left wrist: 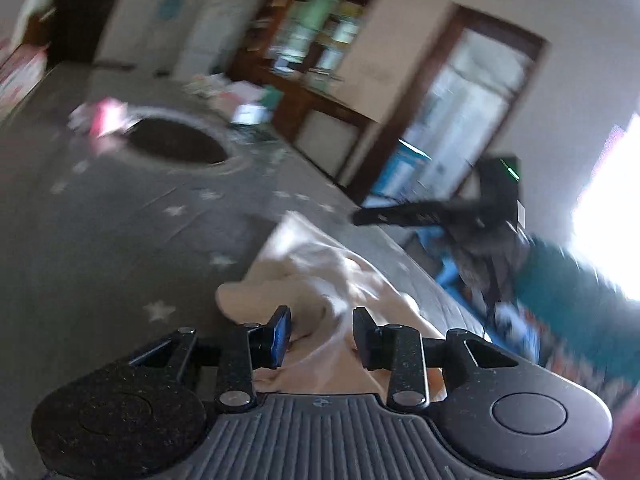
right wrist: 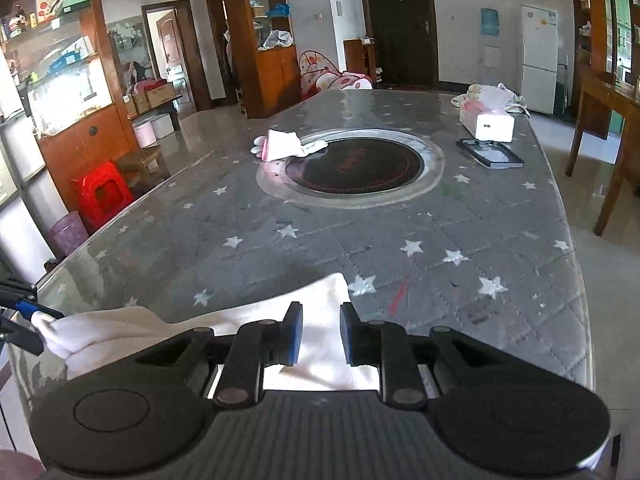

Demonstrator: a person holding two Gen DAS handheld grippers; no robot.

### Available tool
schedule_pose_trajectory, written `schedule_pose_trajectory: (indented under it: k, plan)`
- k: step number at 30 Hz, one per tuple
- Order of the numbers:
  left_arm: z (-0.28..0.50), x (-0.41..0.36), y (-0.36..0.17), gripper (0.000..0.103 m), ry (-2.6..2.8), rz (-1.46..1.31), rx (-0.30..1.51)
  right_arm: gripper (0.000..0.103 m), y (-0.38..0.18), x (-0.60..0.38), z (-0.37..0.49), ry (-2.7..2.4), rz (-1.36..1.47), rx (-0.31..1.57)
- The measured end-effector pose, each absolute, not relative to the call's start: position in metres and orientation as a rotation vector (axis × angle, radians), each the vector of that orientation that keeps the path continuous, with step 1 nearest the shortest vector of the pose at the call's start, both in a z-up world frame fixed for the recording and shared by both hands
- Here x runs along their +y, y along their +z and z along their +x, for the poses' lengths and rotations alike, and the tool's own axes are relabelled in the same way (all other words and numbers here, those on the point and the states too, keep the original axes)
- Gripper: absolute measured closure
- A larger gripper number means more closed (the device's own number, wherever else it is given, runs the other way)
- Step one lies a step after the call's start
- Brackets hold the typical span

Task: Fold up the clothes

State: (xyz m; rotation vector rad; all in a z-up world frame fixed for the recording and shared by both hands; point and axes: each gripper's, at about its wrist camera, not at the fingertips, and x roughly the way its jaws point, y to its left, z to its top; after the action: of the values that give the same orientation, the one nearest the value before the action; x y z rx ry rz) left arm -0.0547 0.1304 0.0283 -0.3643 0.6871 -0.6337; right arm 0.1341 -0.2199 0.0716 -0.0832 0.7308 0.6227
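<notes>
While both tongs [left wrist: 321,336] [right wrist: 320,336] stand spread, the white garment [right wrist: 320,320] lies between their fingers.

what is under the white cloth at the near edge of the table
The white cloth lies on the grey star-patterned table cover; nothing else shows beneath it. Whatever its folds cover is hidden. The right tool hangs open above it.
</notes>
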Motion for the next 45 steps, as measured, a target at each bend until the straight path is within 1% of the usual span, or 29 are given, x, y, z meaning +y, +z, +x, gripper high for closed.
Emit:
schedule_pose_trajectory:
  k: [3, 5, 7, 12, 17, 18, 23, 27, 29, 33, 39, 41, 43, 45]
  plan:
    - [-0.043, 0.144, 0.017, 0.068, -0.570, -0.482, 0.715, 0.083, 0.067, -0.214, 0.147, 0.614, -0.087, 0.740]
    - [-0.039, 0.144, 0.017, 0.068, -0.573, -0.475, 0.699, 0.079, 0.064, -0.211, 0.155, 0.606, -0.088, 0.748]
    - [-0.039, 0.133, 0.021, 0.068, -0.605, -0.417, 0.677, 0.076, 0.059, -0.209, 0.163, 0.594, -0.090, 0.761]
    - [-0.051, 0.087, 0.026, 0.068, -0.739, -0.230, 0.633, 0.075, 0.052, -0.200, 0.171, 0.592, -0.083, 0.775]
    - [-0.064, 0.047, 0.016, 0.065, -0.817, -0.068, 0.635, 0.075, 0.062, -0.174, 0.146, 0.768, -0.125, 0.768]
    - [-0.065, 0.042, 0.013, 0.062, -0.825, -0.049, 0.636, 0.075, 0.065, -0.168, 0.138, 0.807, -0.140, 0.764]
    - [-0.072, 0.035, 0.010, 0.056, -0.829, -0.005, 0.622, 0.073, 0.063, -0.142, 0.104, 0.936, -0.235, 0.753]
    - [-0.084, 0.042, 0.015, 0.056, -0.820, 0.015, 0.618, 0.073, 0.052, -0.133, 0.090, 0.960, -0.288, 0.771]
    - [-0.088, 0.052, 0.019, 0.056, -0.771, -0.006, 0.616, 0.073, 0.049, -0.137, 0.090, 0.944, -0.275, 0.778]
    - [-0.082, 0.073, 0.024, 0.056, -0.603, -0.134, 0.639, 0.072, 0.050, -0.145, 0.088, 0.931, -0.250, 0.769]
    - [-0.059, 0.085, 0.016, 0.056, -0.505, -0.345, 0.728, 0.071, 0.046, -0.143, 0.086, 0.919, -0.249, 0.757]
    - [-0.052, 0.090, 0.015, 0.054, -0.504, -0.430, 0.752, 0.071, 0.046, -0.142, 0.084, 0.918, -0.262, 0.748]
    - [-0.044, 0.098, 0.014, 0.049, -0.492, -0.538, 0.783, 0.071, 0.046, -0.141, 0.081, 0.915, -0.277, 0.733]
    - [-0.035, 0.105, 0.010, 0.049, -0.477, -0.634, 0.826, 0.071, 0.046, -0.139, 0.080, 0.912, -0.281, 0.724]
